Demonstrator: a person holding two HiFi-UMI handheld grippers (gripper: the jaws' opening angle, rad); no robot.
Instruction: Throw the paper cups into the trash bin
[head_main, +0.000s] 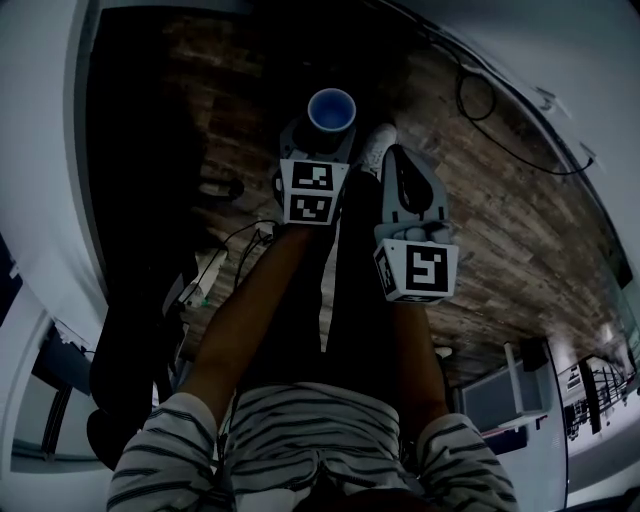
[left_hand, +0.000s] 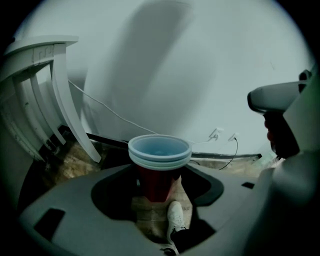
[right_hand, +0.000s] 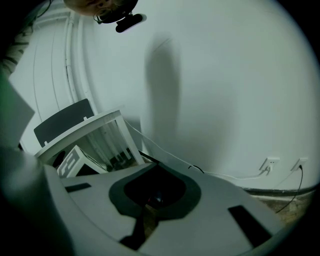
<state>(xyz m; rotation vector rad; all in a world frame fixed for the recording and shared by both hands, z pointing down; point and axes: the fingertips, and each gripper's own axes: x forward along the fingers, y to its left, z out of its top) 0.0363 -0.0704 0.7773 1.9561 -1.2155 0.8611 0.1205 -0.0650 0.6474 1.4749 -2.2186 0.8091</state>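
Note:
A stack of red paper cups with pale blue-white rims stands upright between the jaws of my left gripper, which is shut on the red wall of the stack. From the head view the cups show their open mouth at the front of the left gripper, held over the wooden floor. Beside it, my right gripper has its jaws together with nothing between them; the right gripper view shows the same at the gripper. No trash bin shows in any view.
A white wall with a cable and sockets faces both grippers. A white slatted piece of furniture stands at the left. Below are the person's white shoe and dark plank floor.

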